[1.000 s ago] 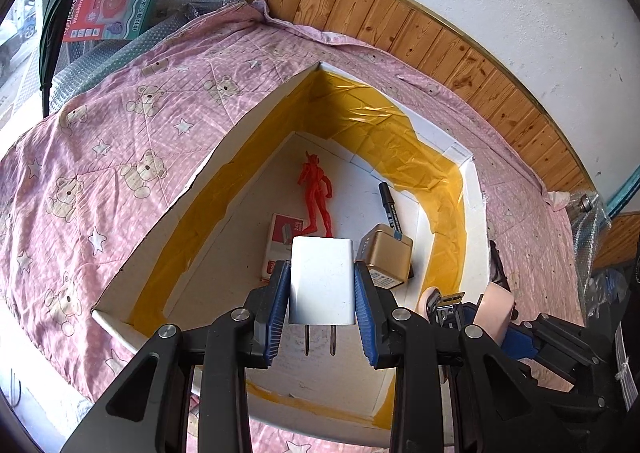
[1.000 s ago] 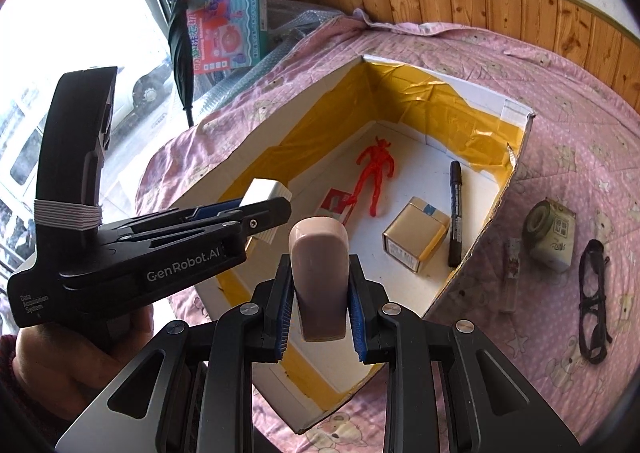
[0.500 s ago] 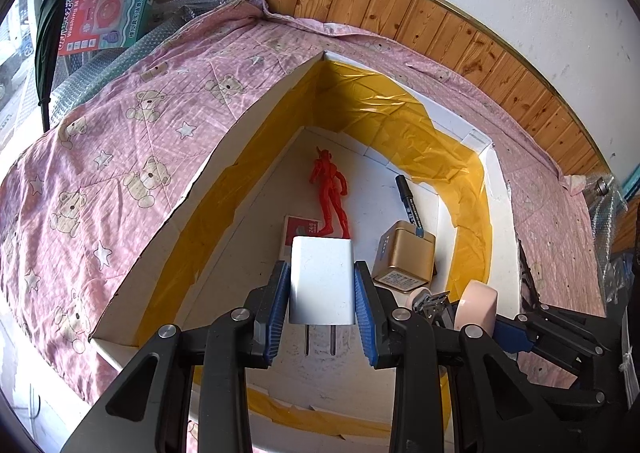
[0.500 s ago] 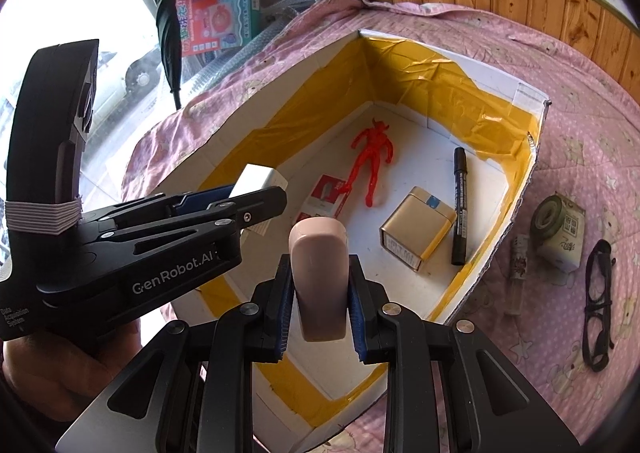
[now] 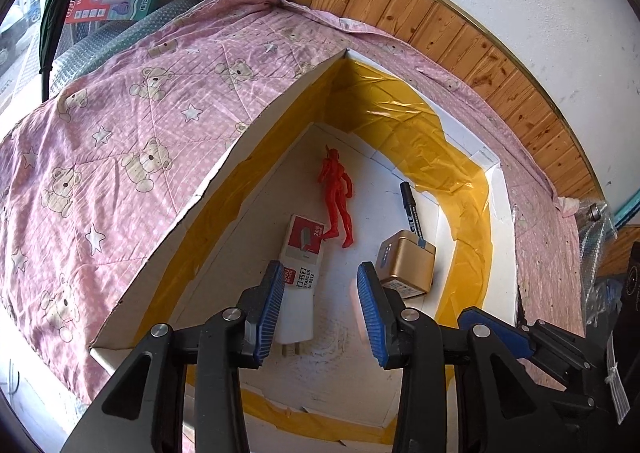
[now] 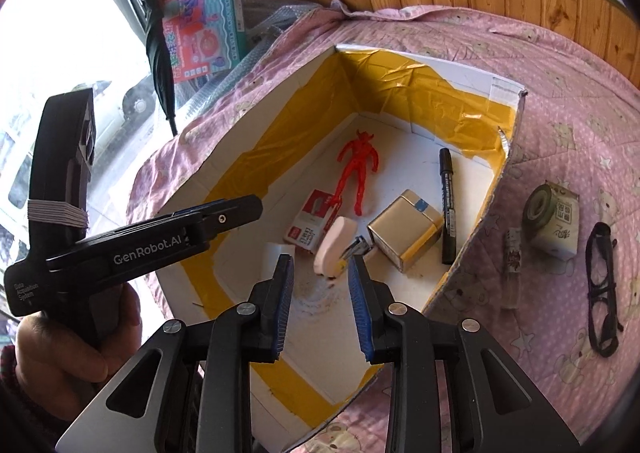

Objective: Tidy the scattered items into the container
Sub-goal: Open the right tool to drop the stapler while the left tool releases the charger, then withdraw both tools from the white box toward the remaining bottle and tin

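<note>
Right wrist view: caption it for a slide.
Right tongs open over the box, pink stapler just inside; tape and glasses wait outside.

A pink bear-print quilt [image 6: 568, 65] is covering my bed, and lying on it are the cardboard box [image 6: 476, 225], tape roll [image 6: 554, 213], small tube [image 6: 512, 257] and glasses [image 6: 602, 289].

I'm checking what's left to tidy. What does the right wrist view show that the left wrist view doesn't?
Only the right wrist view shows the glasses, tape roll and small tube on the blanket, plus the pink stapler. Only the left shows the charger's prongs. Both show the box, red figure, marker, gold box.
</note>
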Available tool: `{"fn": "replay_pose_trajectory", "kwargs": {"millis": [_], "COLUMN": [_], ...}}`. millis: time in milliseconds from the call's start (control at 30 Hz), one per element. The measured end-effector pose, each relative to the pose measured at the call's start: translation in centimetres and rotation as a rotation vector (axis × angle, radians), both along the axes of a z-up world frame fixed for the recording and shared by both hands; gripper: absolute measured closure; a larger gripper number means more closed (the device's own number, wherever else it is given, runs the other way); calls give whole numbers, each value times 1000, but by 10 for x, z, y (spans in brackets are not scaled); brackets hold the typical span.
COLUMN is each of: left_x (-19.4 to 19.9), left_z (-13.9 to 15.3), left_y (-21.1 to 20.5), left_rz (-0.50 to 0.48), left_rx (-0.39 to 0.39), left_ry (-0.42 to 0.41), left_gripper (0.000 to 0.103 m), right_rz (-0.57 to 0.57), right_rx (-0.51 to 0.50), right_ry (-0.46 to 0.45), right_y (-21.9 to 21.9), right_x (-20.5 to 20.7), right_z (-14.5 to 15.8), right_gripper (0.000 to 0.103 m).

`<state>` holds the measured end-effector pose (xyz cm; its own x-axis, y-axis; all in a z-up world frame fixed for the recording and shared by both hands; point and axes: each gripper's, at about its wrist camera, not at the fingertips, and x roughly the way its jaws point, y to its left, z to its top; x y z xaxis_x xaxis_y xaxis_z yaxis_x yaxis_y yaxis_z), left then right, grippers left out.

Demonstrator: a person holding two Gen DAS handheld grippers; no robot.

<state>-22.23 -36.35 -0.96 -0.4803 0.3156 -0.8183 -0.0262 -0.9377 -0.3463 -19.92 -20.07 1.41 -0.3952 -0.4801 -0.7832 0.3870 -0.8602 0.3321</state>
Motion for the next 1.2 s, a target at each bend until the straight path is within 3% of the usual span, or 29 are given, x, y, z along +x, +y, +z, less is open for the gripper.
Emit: {"fn": "replay_pose_trajectory", "kwargs": {"millis": [367, 767, 1200], "left_x": [17, 48, 79], "left_z": [12, 38, 61], "left_y": [-10, 9, 36], "left_rz": [22, -22, -69], "left_rx": [5, -49, -87], "left_ry": [14, 73, 139], "left_gripper": [63, 63, 63], "right_rz": [-5, 7, -42], "right_rx": [-64, -102, -147], "right_ry": [2, 9, -1], "right_y": [11, 19, 60], "right_x": [22, 53, 86], "right_z": [8, 16, 17], "right_gripper": [72, 72, 72]}}
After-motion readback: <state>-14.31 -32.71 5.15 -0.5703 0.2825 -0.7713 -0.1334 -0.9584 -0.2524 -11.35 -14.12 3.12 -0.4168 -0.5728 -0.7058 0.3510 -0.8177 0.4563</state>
